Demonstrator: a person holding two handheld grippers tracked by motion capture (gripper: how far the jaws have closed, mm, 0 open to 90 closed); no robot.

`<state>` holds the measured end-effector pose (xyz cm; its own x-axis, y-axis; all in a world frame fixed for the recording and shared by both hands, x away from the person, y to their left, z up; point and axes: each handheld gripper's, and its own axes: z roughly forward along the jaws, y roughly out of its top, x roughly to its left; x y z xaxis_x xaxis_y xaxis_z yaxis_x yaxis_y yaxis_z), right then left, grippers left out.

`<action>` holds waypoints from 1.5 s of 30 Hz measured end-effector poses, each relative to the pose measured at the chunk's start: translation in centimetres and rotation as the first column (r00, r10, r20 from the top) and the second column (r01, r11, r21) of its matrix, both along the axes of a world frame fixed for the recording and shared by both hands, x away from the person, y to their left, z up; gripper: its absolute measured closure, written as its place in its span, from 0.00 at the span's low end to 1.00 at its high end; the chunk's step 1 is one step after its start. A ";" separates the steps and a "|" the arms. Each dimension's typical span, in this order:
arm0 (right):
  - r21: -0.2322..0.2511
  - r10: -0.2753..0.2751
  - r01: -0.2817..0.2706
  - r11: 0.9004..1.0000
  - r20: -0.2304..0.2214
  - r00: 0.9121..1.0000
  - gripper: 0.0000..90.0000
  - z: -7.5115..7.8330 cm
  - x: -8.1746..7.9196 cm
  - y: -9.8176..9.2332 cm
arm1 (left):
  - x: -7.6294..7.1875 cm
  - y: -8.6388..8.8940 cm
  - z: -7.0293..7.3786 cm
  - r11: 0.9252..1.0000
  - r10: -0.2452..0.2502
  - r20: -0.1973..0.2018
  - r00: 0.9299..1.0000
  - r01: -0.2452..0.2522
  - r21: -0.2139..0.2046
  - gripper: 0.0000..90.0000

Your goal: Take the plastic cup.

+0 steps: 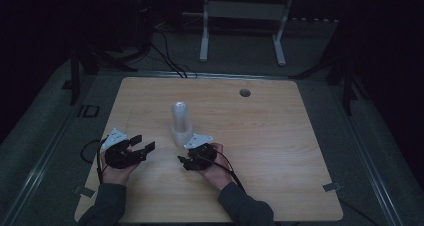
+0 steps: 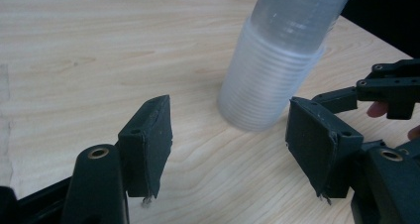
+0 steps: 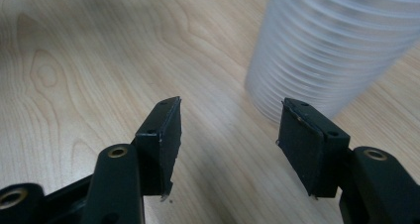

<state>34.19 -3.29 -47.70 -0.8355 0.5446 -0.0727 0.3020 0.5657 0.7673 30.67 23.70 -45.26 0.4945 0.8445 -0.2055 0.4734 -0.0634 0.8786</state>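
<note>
— What's the biggest thing here?
— The table (image 1: 280, 151): a pale wood-grain top, squarish with rounded corners and a small round hole (image 1: 244, 92) near its far edge.

— And on it?
— A stack of cups (image 1: 181, 123), translucent ribbed plastic, upside down, standing upright a little left of the table's middle. The many nested rims form a wider banded base under a smooth rounded top.

— The tongs?
— Both matte black, with flat rectangular pads. The left gripper (image 1: 142, 143) lies near the front-left, jaws apart with nothing between them, pointing toward the stack. The right gripper (image 1: 183, 160) sits just in front of the stack; its jaws also stand apart on bare wood, the cups just beyond its right pad (image 3: 307, 144).
</note>
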 end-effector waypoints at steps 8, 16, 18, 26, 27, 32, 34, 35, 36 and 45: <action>0.052 -0.049 0.049 0.997 0.003 0.999 0.41 0.9 0.7 -0.9 | 0.6 -0.3 1.0 1.000 -0.013 0.003 1.000 0.013 -0.001 0.37; 0.079 -0.090 0.090 0.993 0.000 0.996 0.41 1.2 1.3 -1.2 | 1.4 -0.4 2.1 1.000 -0.031 -0.015 0.999 0.031 -0.001 0.32; 0.090 -0.098 0.097 0.991 0.005 0.995 0.40 1.3 1.7 -1.2 | 1.7 -0.7 2.7 0.999 -0.044 -0.005 0.999 0.044 0.011 0.32; 0.097 -0.124 0.122 0.988 0.019 0.992 0.31 1.9 2.6 -1.0 | 2.5 -1.7 3.9 0.996 -0.078 0.013 0.997 0.078 0.045 0.32; 0.095 -0.120 0.117 0.989 0.019 0.993 0.29 1.9 2.7 -0.9 | 2.6 -1.8 4.0 0.995 -0.082 0.016 0.996 0.082 0.049 0.32; 0.087 -0.123 0.120 0.989 0.029 0.992 0.23 2.0 3.0 -0.6 | 3.2 -2.8 4.7 0.991 -0.116 0.027 0.993 0.114 0.070 0.31; 0.084 -0.120 0.117 0.990 0.036 0.992 0.23 2.0 3.2 -0.6 | 3.5 -3.2 5.0 0.989 -0.127 0.033 0.991 0.124 0.080 0.31; 0.085 -0.118 0.115 0.990 0.035 0.992 0.23 2.0 3.2 -0.6 | 3.6 -3.5 5.1 0.988 -0.133 0.038 0.990 0.130 0.088 0.31; 0.085 -0.118 0.114 0.990 0.034 0.993 0.23 2.0 3.3 -0.6 | 3.8 -3.7 5.3 0.986 -0.141 0.039 0.989 0.136 0.097 0.31; 0.072 -0.108 0.105 0.992 0.038 0.993 0.24 1.9 3.5 -0.6 | 5.0 -5.5 6.2 0.976 -0.193 0.064 0.979 0.184 0.120 0.33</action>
